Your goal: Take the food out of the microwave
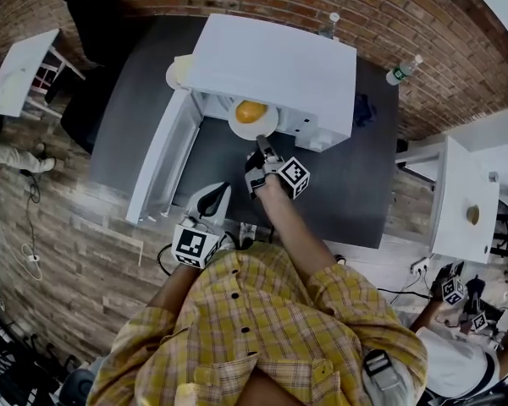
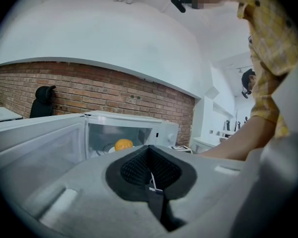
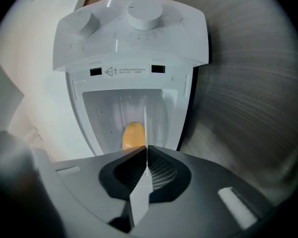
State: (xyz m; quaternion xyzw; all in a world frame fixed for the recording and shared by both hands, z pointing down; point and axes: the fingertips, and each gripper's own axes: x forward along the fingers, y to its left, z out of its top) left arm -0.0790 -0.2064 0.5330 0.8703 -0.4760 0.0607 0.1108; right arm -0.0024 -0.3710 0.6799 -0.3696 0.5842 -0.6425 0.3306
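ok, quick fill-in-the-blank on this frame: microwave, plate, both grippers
1. The door of the microwave stands ____.
2. The right gripper is shut on the rim of the white ____ that carries the orange food.
3. The left gripper, held back from the microwave, has its jaws ____, with nothing between them.

Missing words: open; plate; shut
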